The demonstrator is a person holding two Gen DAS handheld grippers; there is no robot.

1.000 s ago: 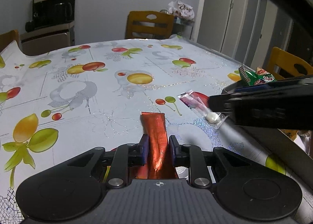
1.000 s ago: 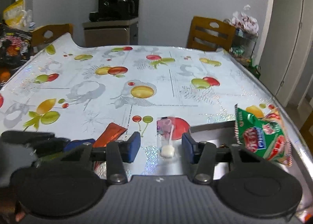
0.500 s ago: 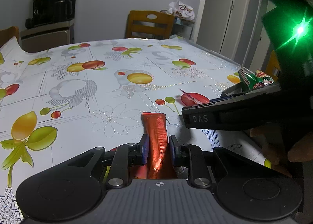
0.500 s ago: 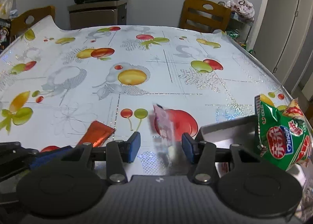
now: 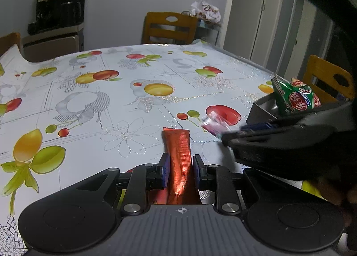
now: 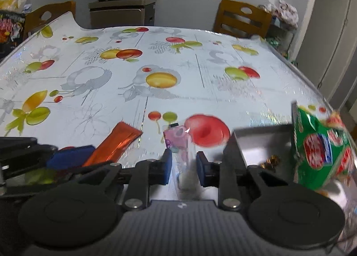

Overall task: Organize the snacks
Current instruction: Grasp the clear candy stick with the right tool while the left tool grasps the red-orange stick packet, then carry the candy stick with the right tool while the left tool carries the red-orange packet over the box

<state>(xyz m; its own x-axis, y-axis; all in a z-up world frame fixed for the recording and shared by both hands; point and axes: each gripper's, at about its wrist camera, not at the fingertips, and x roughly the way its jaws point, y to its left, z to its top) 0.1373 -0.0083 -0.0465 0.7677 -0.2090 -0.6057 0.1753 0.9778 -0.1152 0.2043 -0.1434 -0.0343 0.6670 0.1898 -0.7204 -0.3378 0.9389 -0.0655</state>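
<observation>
An orange foil sachet (image 5: 177, 144) lies on the fruit-print tablecloth, and my left gripper (image 5: 180, 166) is shut on its near end. A clear pink lollipop packet (image 6: 178, 137) sits just to its right. My right gripper (image 6: 184, 166) straddles that packet, jaws closing, and the blue pads (image 6: 167, 168) touch the wrapper's sides. In the left wrist view the right gripper (image 5: 232, 137) comes in from the right over the lollipop packet (image 5: 212, 124). In the right wrist view the orange sachet (image 6: 118, 144) shows at lower left. The lollipop's white head is blurred.
A grey tray (image 6: 256, 142) stands at the table's right edge with a green snack bag (image 6: 321, 148) leaning in it and small gold pieces (image 6: 271, 162) on its floor. Wooden chairs (image 5: 169, 27) ring the table. A cabinet with appliances (image 5: 55, 30) stands by the far wall.
My right gripper came down over the lollipop packet and its jaws narrowed from wide apart onto the wrapper. The left gripper and the orange sachet have not moved.
</observation>
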